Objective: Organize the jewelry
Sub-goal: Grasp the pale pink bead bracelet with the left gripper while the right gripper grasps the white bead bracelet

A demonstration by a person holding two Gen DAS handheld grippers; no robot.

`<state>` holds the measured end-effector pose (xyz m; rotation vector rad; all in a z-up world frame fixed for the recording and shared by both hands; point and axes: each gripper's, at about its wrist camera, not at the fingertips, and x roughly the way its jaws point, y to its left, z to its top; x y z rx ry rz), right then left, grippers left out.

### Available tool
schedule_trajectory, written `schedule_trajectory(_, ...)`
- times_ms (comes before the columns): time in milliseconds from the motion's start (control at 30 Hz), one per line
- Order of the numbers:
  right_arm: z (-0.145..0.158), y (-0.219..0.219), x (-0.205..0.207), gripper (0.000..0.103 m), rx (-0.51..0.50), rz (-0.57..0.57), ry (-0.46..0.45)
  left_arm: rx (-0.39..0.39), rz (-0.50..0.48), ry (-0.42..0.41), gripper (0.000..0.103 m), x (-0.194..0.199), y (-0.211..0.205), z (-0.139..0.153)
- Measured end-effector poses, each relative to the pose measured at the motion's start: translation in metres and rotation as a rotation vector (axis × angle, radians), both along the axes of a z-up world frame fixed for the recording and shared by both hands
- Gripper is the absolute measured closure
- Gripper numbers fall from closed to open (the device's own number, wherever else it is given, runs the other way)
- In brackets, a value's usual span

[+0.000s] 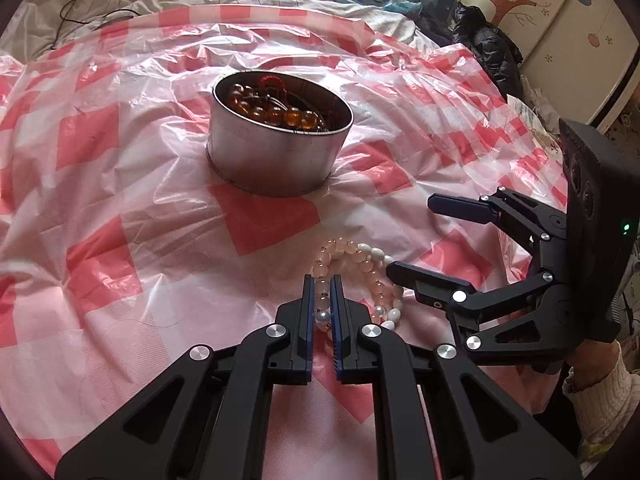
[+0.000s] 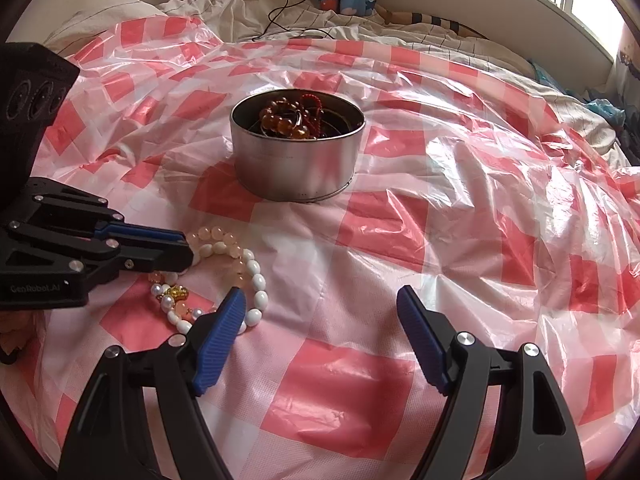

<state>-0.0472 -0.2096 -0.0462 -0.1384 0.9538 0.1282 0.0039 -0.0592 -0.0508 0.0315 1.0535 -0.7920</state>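
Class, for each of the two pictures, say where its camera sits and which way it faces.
Left wrist view: sits on the left gripper, looking forward over the bracelets to the metal tin; the right gripper and a sleeve show at right.
Right wrist view: sits on the open right gripper, facing the tin; the left gripper shows at left.
Both share the tin, the bracelets and the checked plastic sheet.

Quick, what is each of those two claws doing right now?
Left gripper: shut on the pale bead bracelet.
Right gripper: open, holding nothing.
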Motion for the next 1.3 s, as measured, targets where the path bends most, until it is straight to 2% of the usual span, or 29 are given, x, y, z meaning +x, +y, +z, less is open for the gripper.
schedule_trajectory(200,0.003,0.002,-0.002,0.028,0.000,0.017,-0.020,0.021,0.114,-0.039,0.096,0.011,0.033,0.011)
schedule_trajectory(300,0.011,0.011,-0.007,0.028,0.038,0.083,-0.065,0.076,0.145,-0.053,0.096,0.015,0.042,0.009)
schedule_trajectory(367,0.010,0.016,-0.007,0.028,0.071,0.117,-0.051,0.105,0.143,-0.053,0.096,0.015,0.041,0.005)
schedule_trajectory(500,0.001,0.017,-0.002,0.047,0.120,0.130,-0.001,0.144,0.122,-0.052,0.096,0.012,0.034,-0.001)
schedule_trajectory(667,-0.004,0.017,0.003,0.050,0.131,0.116,0.019,0.151,0.122,-0.041,0.096,0.012,0.035,-0.004)
schedule_trajectory(833,0.010,0.023,-0.005,0.051,0.130,0.153,-0.060,0.163,0.120,-0.043,0.095,0.011,0.033,-0.005)
schedule_trajectory(933,0.002,0.026,-0.001,0.052,0.132,0.163,-0.020,0.176,0.117,-0.049,0.094,0.010,0.030,-0.006)
schedule_trajectory(1000,-0.005,0.028,0.003,0.064,0.118,0.155,0.014,0.179,0.113,-0.050,0.092,0.009,0.028,-0.007)
schedule_trajectory(1033,-0.006,0.027,0.003,0.066,0.118,0.147,0.018,0.178,0.111,-0.050,0.090,0.009,0.028,-0.007)
schedule_trajectory(1100,-0.007,0.023,0.004,0.082,0.128,0.134,0.024,0.177,0.107,-0.051,0.087,0.008,0.027,-0.007)
schedule_trajectory(1167,-0.008,0.023,0.003,0.085,0.124,0.134,0.028,0.178,0.101,-0.054,0.084,0.007,0.025,-0.007)
schedule_trajectory(1200,-0.008,0.024,0.002,0.091,0.117,0.137,0.027,0.179,0.098,-0.056,0.082,0.006,0.024,-0.007)
schedule_trajectory(1300,-0.007,0.028,0.000,0.093,0.102,0.149,0.018,0.182,0.092,-0.061,0.079,0.005,0.022,-0.007)
